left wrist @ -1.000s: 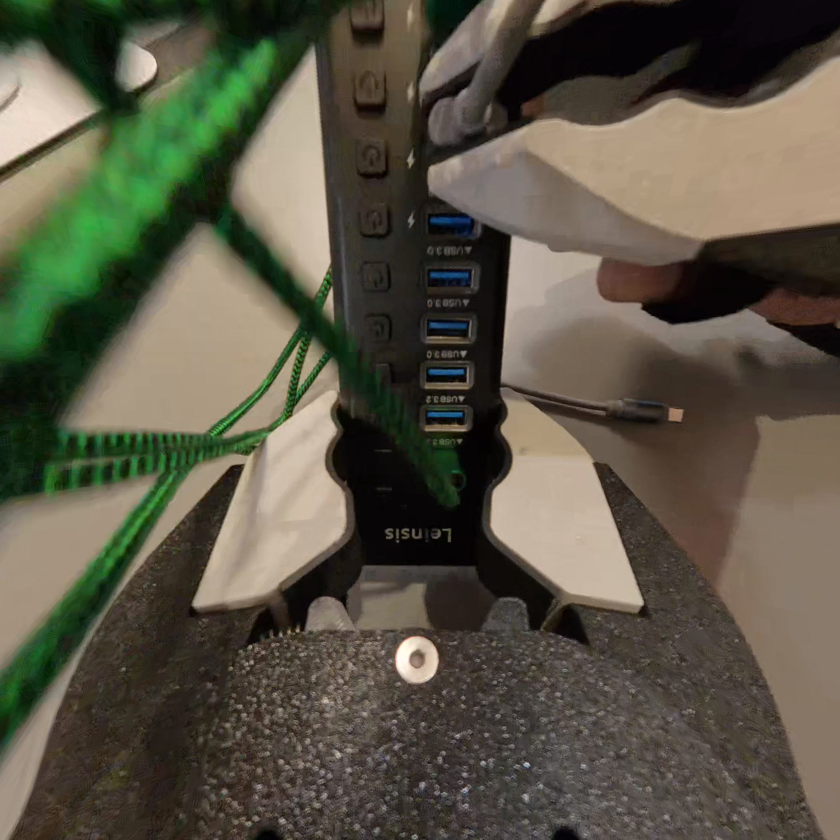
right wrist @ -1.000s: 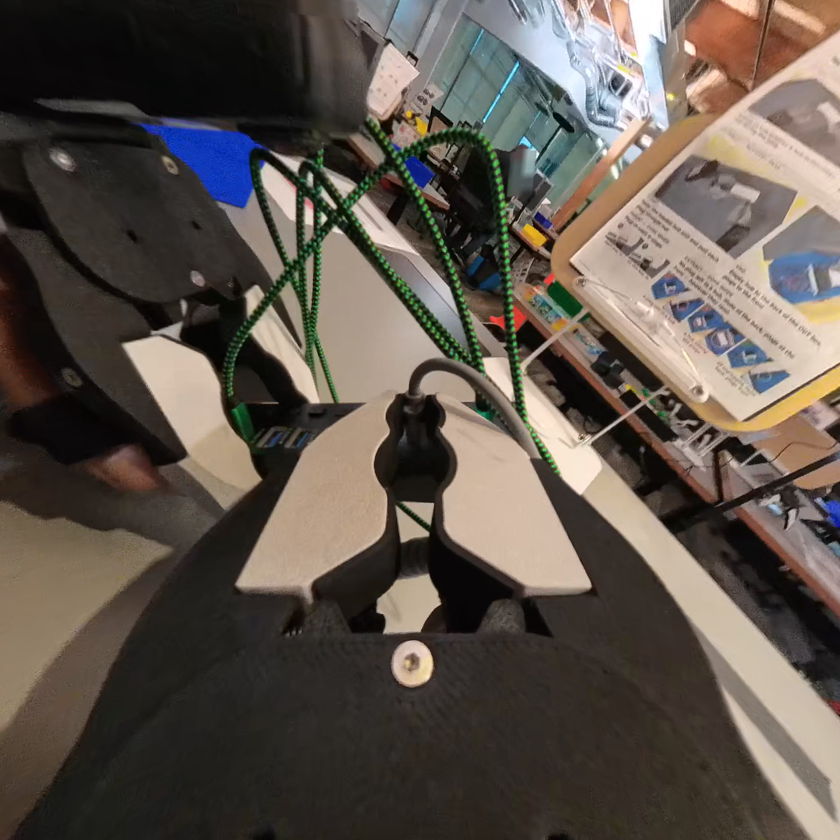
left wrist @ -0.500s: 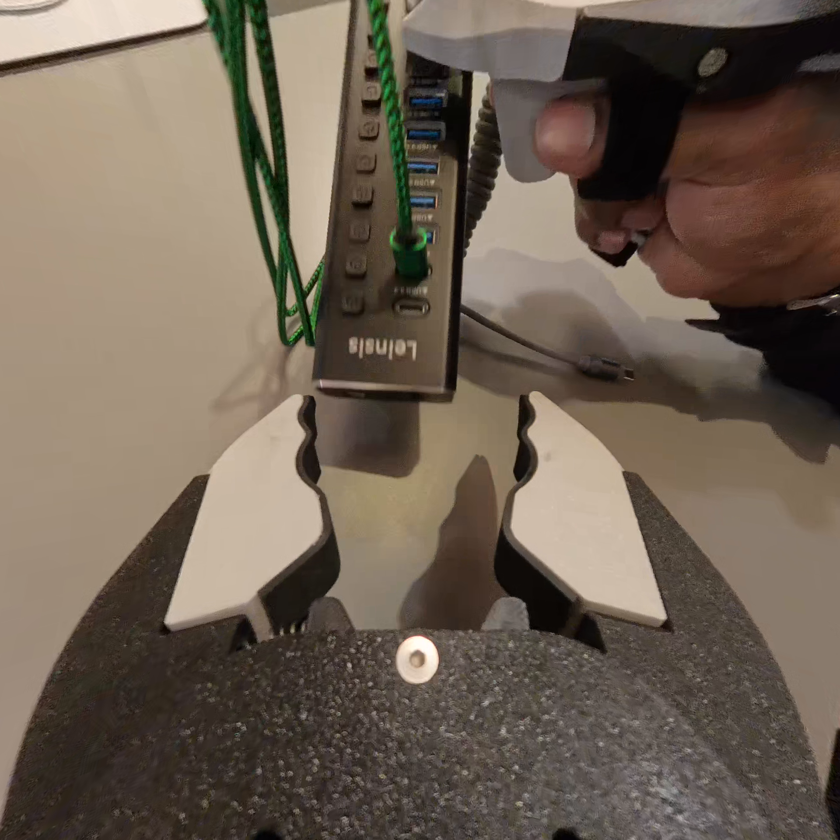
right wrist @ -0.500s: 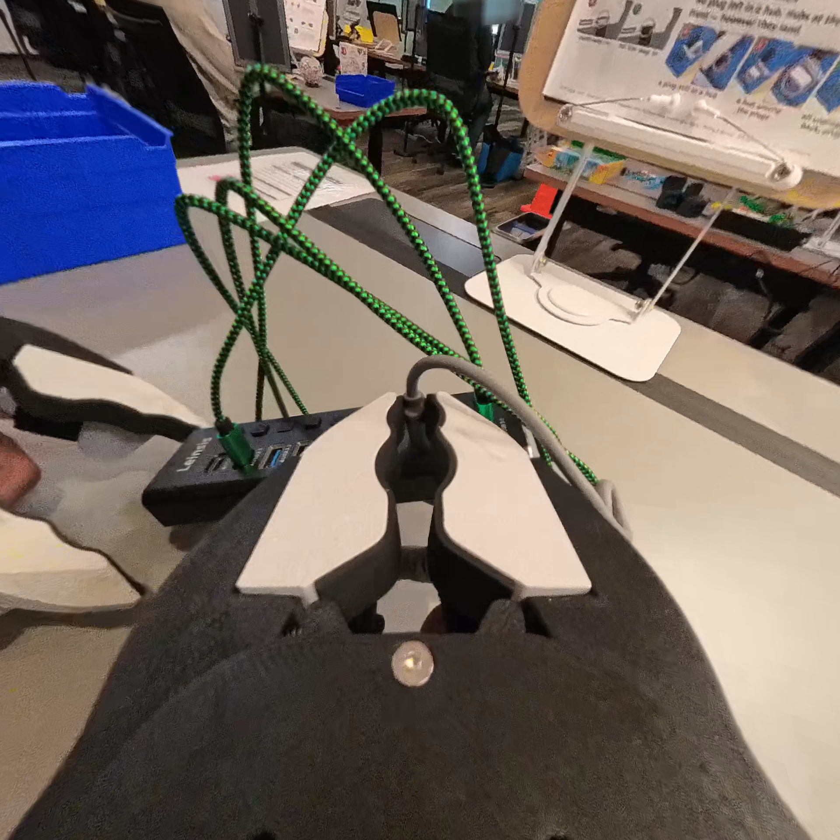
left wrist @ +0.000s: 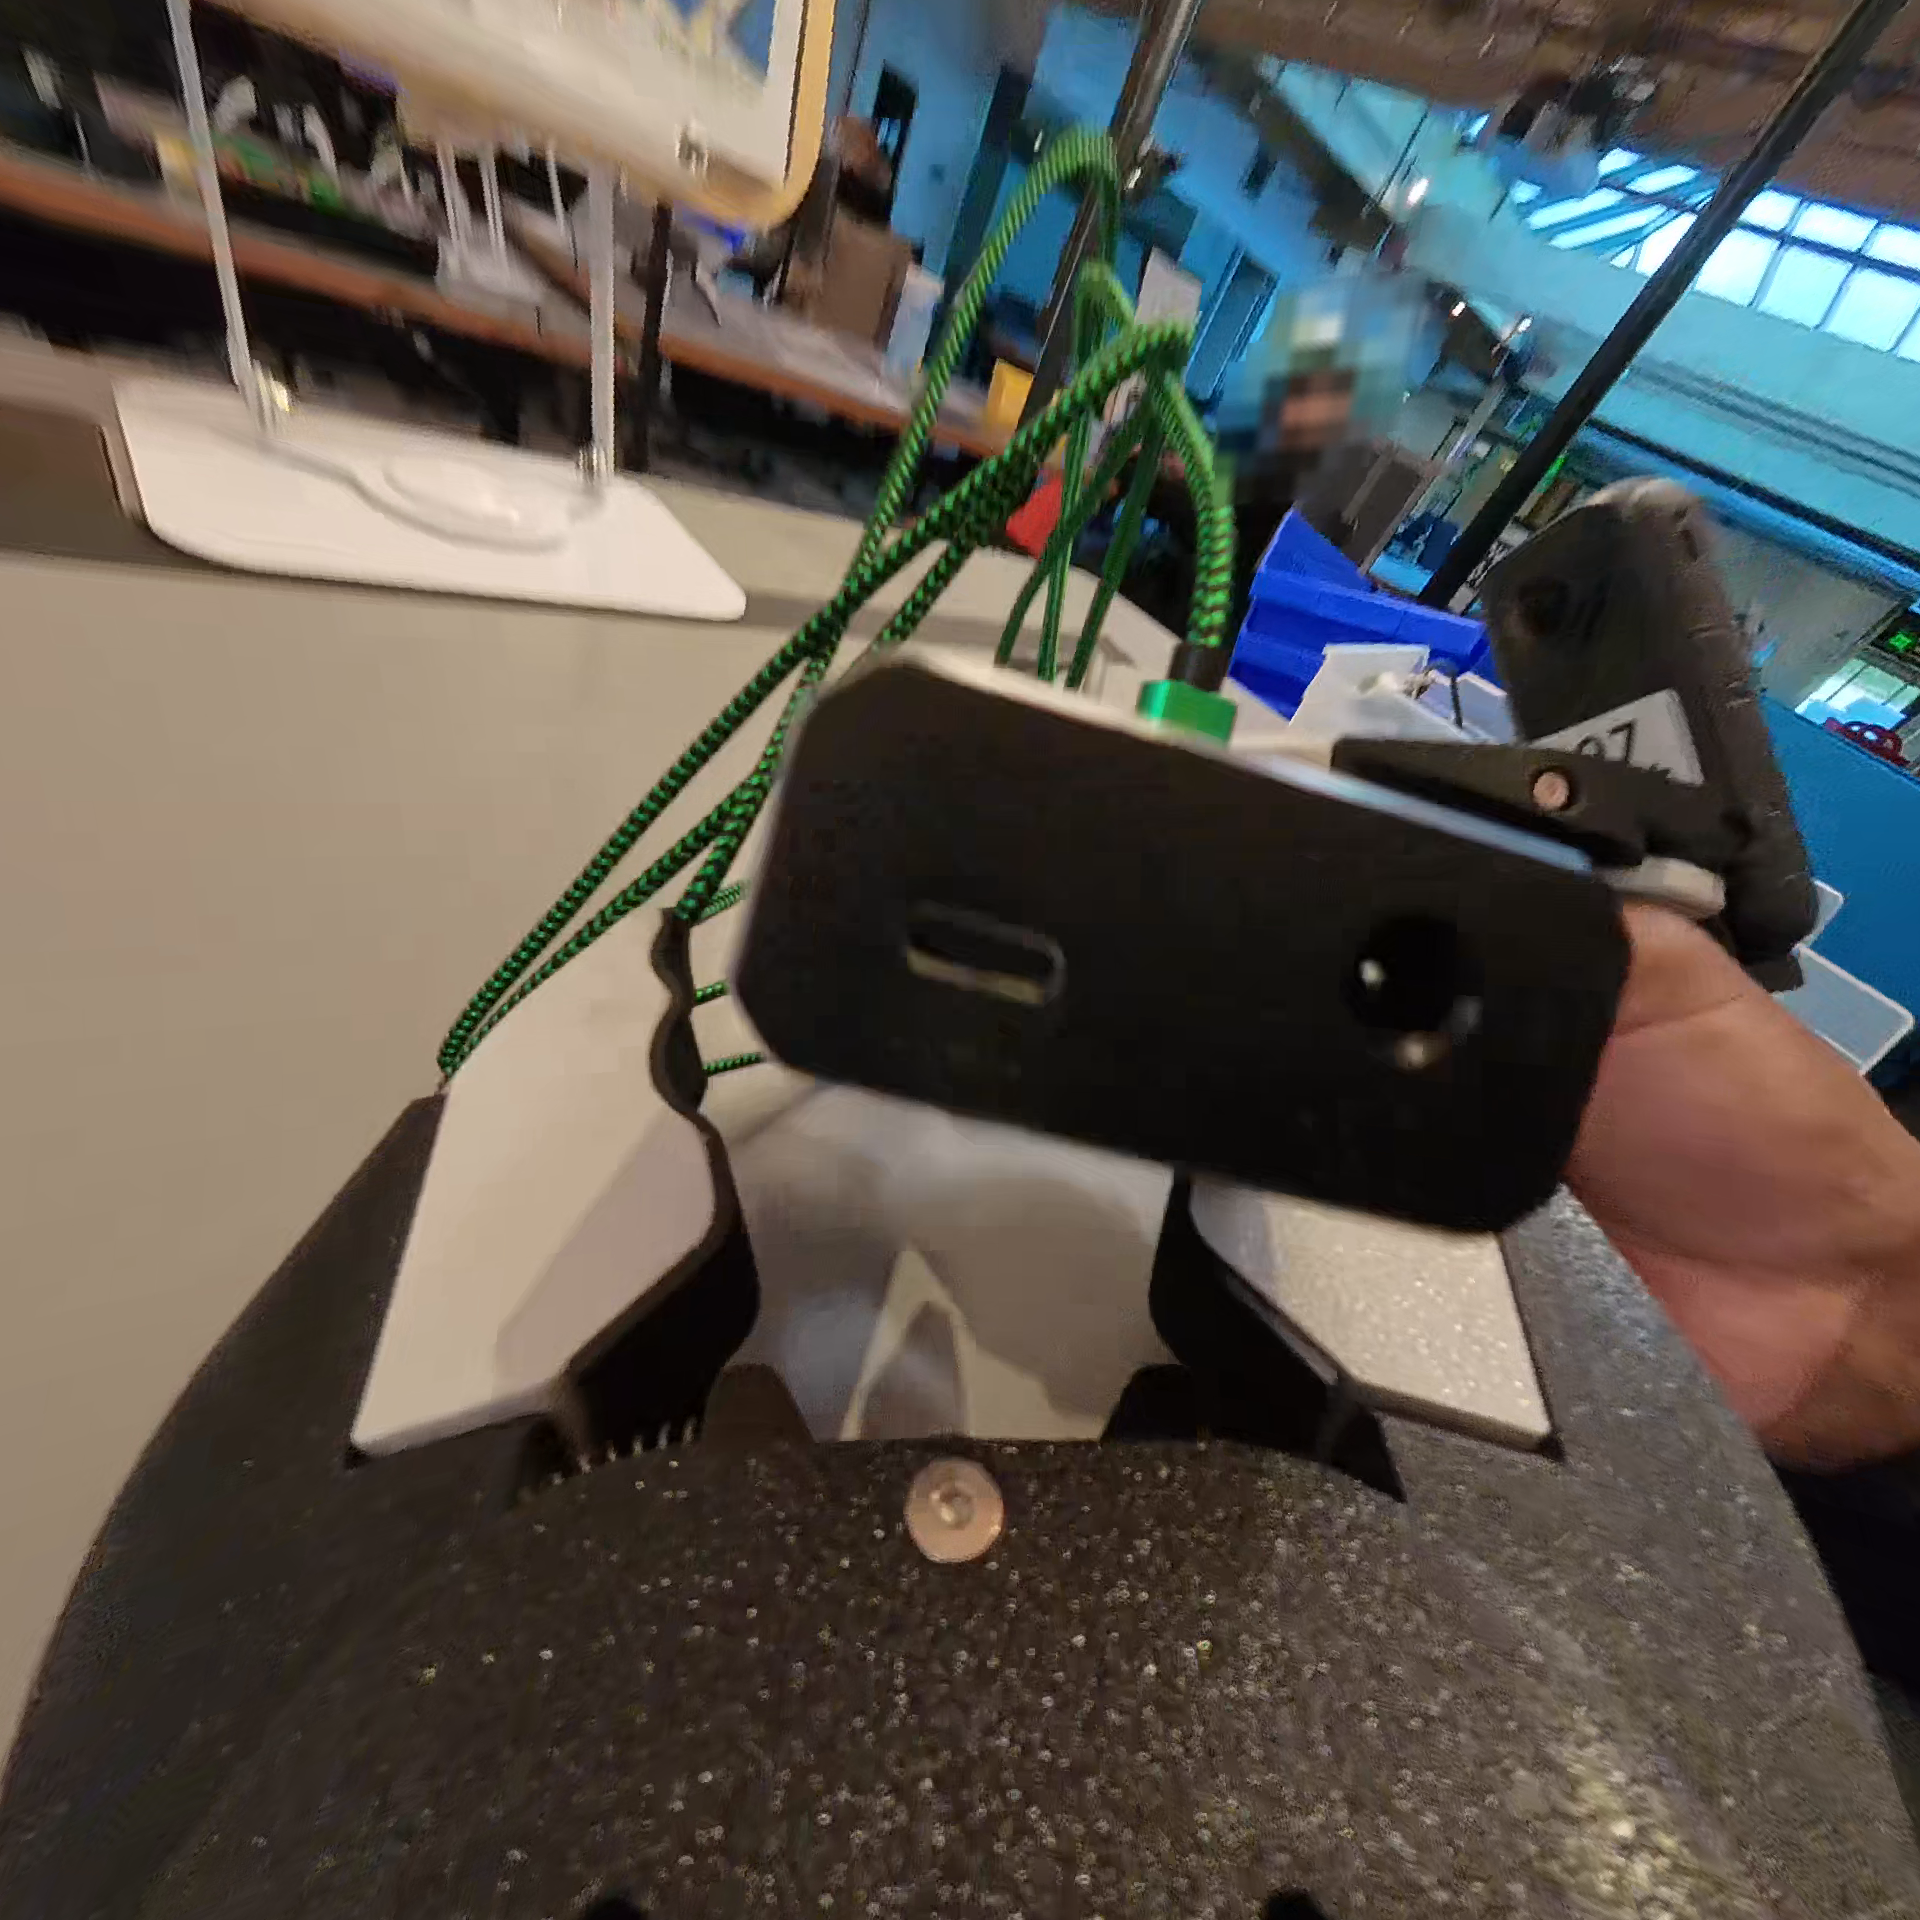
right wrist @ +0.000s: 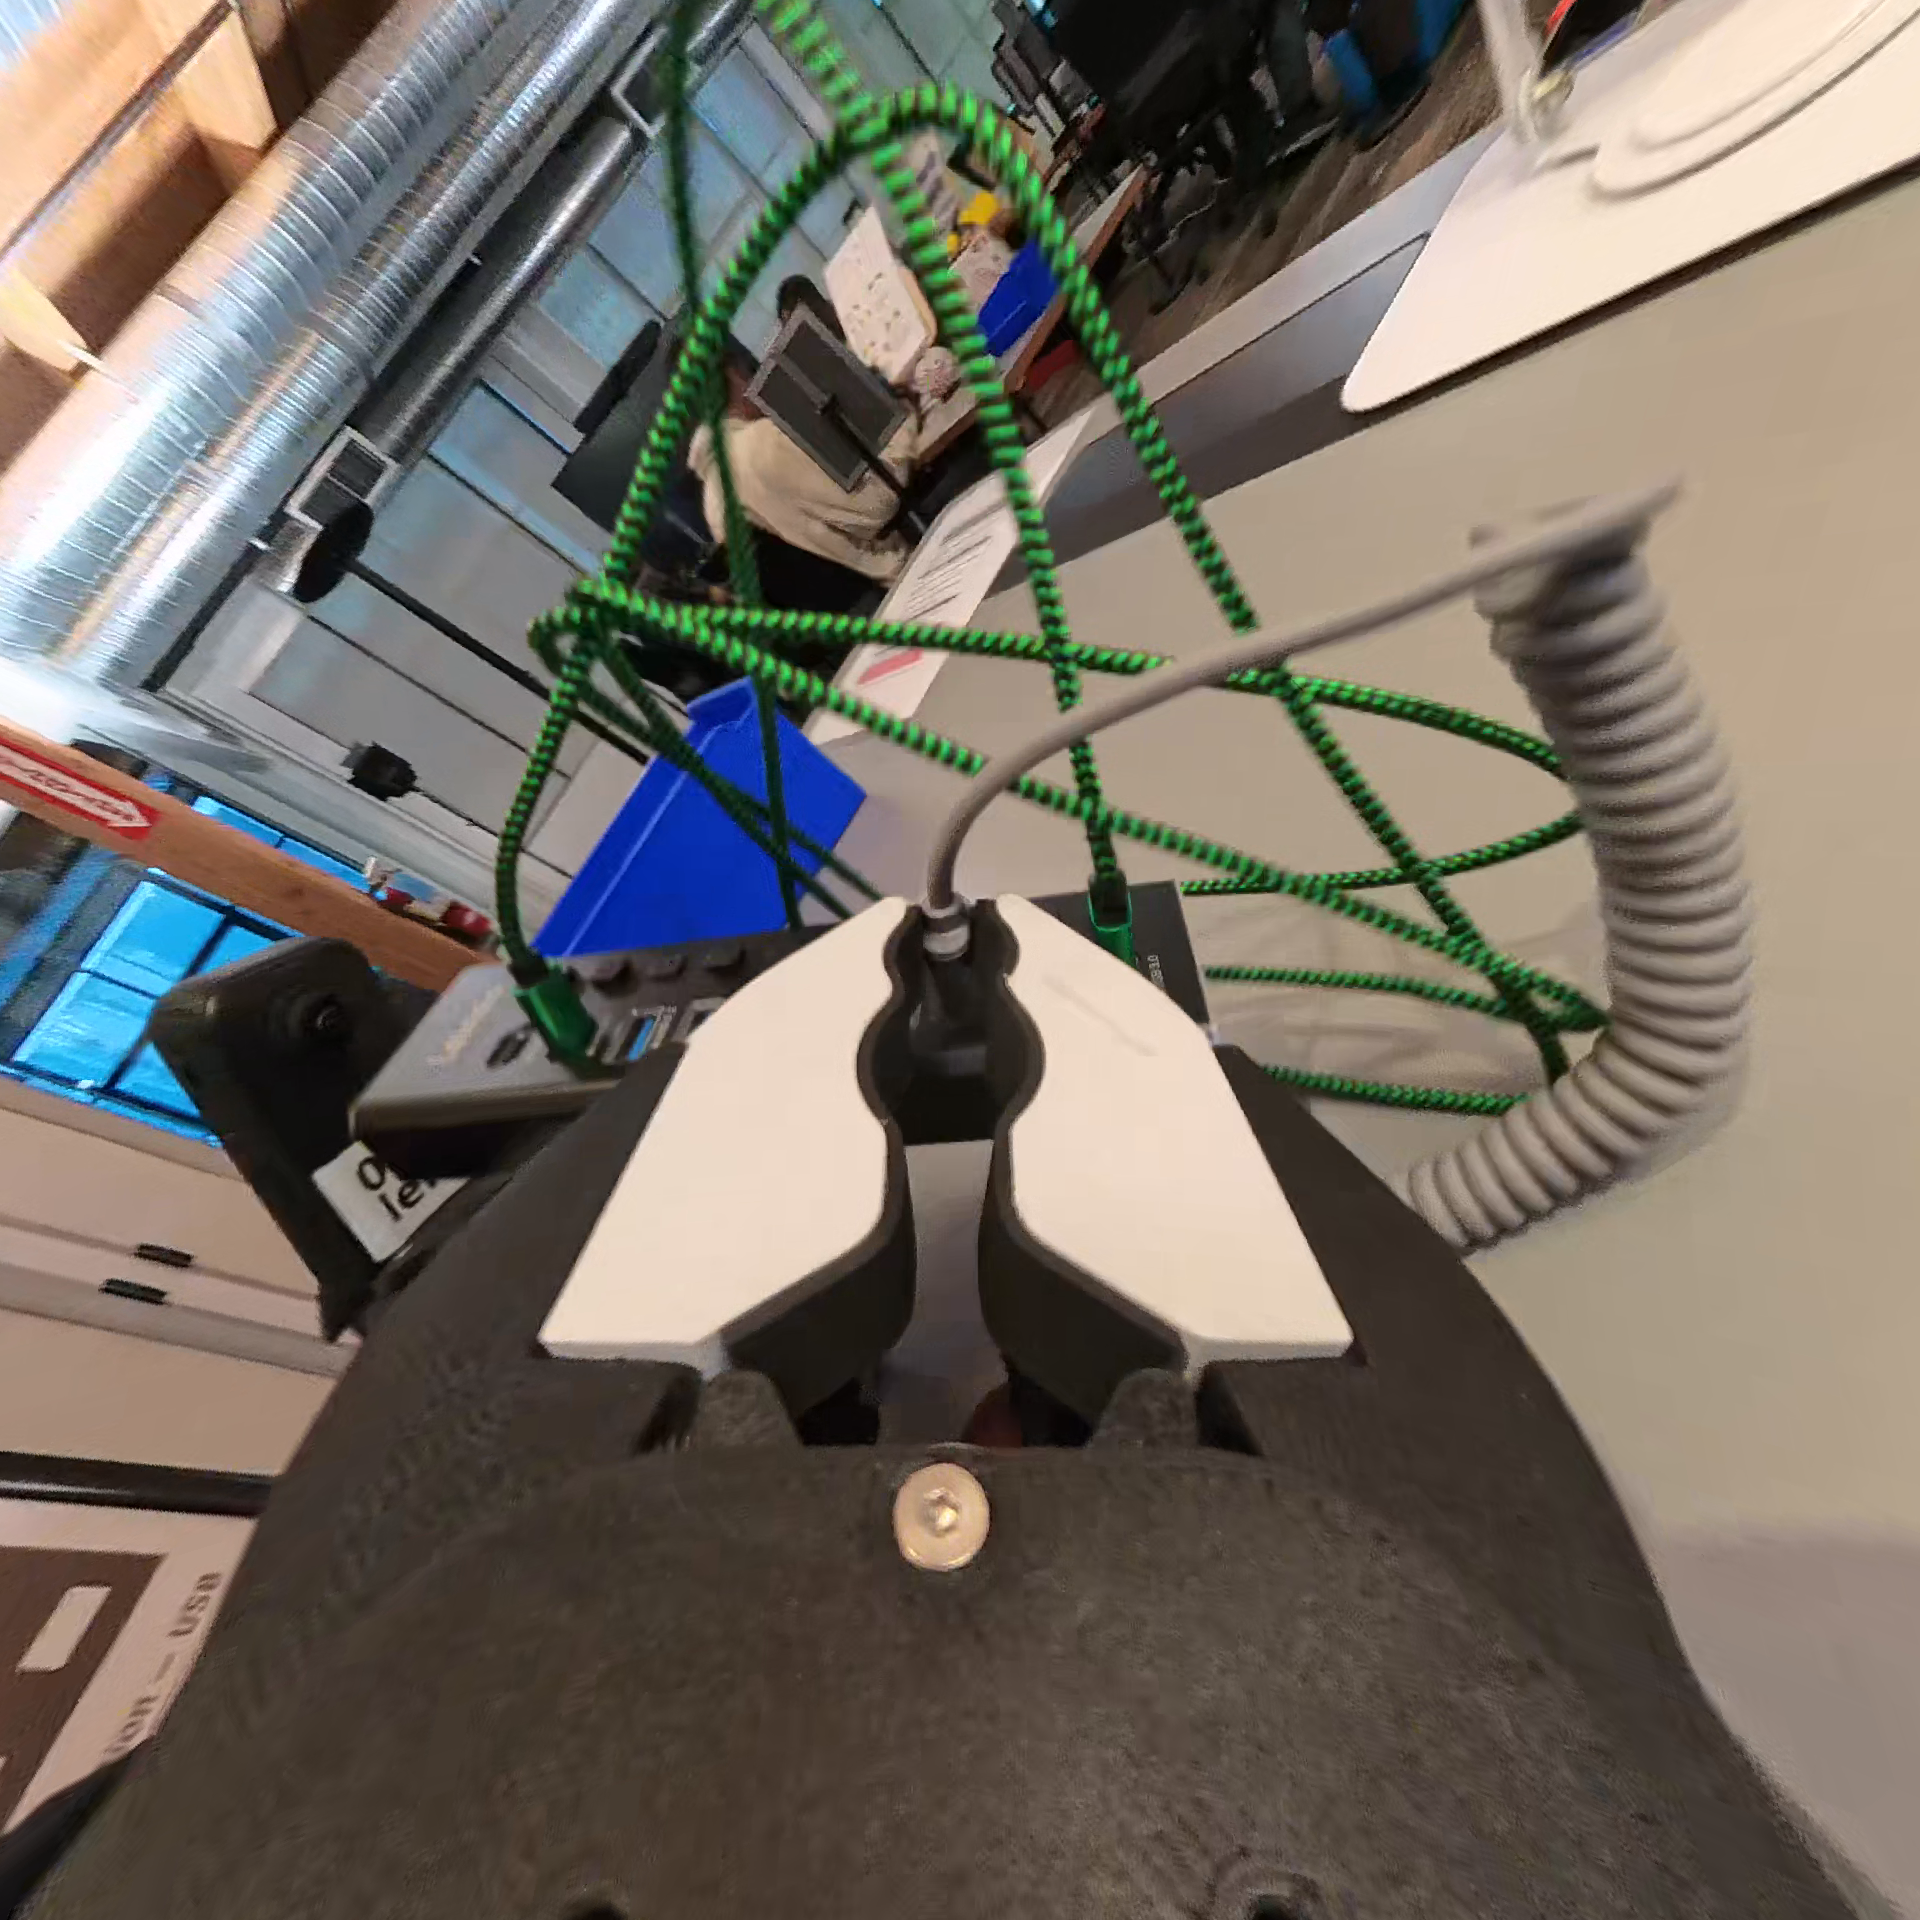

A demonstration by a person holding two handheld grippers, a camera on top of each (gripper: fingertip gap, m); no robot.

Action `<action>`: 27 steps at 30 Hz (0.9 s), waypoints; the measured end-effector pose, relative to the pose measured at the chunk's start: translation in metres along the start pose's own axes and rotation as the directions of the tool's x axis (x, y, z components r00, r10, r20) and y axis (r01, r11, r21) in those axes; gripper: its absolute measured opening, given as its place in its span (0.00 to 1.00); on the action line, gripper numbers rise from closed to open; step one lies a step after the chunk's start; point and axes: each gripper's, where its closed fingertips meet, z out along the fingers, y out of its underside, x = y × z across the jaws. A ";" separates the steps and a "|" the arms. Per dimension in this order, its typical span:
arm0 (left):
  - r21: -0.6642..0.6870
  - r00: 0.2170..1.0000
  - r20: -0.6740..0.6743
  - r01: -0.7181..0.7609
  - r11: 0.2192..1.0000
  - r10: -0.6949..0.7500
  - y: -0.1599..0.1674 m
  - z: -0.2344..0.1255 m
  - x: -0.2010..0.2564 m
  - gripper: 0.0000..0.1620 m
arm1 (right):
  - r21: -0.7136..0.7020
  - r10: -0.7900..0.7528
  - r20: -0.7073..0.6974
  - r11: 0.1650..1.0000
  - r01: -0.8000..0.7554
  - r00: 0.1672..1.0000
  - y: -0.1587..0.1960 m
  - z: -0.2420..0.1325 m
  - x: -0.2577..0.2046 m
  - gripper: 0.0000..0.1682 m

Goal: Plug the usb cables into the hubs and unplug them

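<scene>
A black USB hub (left wrist: 1174,956) is raised off the table, its end face with two sockets turned toward my left gripper (left wrist: 935,1174). That gripper is open, and the hub hangs just in front of its fingers (left wrist: 582,1195) without being clamped. My right gripper (right wrist: 951,966) is shut on the plug of a grey cable (right wrist: 1143,696) that sits in the hub's top face (right wrist: 488,1070). It also shows in the left wrist view (left wrist: 1621,748), with a hand below it. Green braided cables (right wrist: 935,260) are plugged into the hub and loop above it (left wrist: 1039,447).
A coiled grey cable (right wrist: 1642,831) curves at the right. A white stand base (left wrist: 416,520) is on the grey table (left wrist: 260,831) at the back. Blue bins (right wrist: 707,821) stand behind the hub. A person sits far off (right wrist: 800,468). The grippers are tip to tip, or close to it.
My left gripper let go of the hub and opened. The hub, then lying on the table, is now lifted with its end face toward the left gripper. The right gripper stays shut on the grey plug.
</scene>
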 end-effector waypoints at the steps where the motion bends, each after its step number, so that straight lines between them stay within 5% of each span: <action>1: 0.032 0.999 -0.023 -0.027 0.999 0.027 -0.005 -0.001 0.004 0.56 | -0.003 0.019 0.012 1.000 -0.019 1.000 0.003 -0.001 -0.002 0.05; 5: 0.072 0.990 -0.106 -0.091 0.993 0.098 -0.010 -0.001 0.015 0.48 | -0.007 0.091 0.054 0.996 -0.091 0.994 0.012 0.000 -0.008 0.05; 15: 0.110 0.971 -0.137 -0.181 0.977 0.195 -0.017 -0.001 0.017 0.48 | 0.006 0.086 0.074 0.996 -0.087 0.994 0.014 0.001 -0.017 0.05; 23: 0.039 0.856 -0.290 -0.436 0.899 0.428 -0.010 -0.002 0.019 0.45 | -0.132 -0.123 0.147 0.981 0.142 0.981 0.024 -0.006 -0.016 0.05; 27: 0.022 0.825 -0.408 -0.419 0.908 0.391 -0.013 0.004 0.019 0.45 | -0.140 -0.207 0.196 0.962 0.236 0.959 0.019 -0.007 -0.014 0.06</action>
